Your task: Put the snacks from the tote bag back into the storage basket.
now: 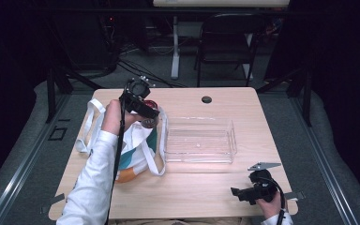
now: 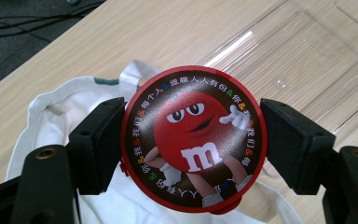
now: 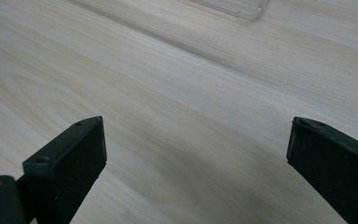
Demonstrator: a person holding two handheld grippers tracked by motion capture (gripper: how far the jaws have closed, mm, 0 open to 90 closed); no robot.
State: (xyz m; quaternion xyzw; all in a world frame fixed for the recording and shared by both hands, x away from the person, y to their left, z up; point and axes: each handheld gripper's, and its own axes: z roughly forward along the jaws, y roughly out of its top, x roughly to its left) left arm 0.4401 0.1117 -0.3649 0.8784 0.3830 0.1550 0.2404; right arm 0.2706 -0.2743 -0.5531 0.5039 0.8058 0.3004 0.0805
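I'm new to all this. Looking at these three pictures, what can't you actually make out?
- Inside of the white tote bag: hidden in the high view by its own folds and the sleeve.
- Sides and depth of the round candy tin: the left gripper view faces its lid, with the left claw covering both edges.
- Right claw: its base is cut off at the bottom edge.

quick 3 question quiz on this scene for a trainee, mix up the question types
1. True or false: the left gripper is shut on the round red candy tin.
2. What lies right under that tin? A) the clear plastic tray B) the white tote bag C) bare floor
3. Fill in: the right gripper has its jaws ____ over the wooden table.

Key: 1 true; 2 B; 3 open
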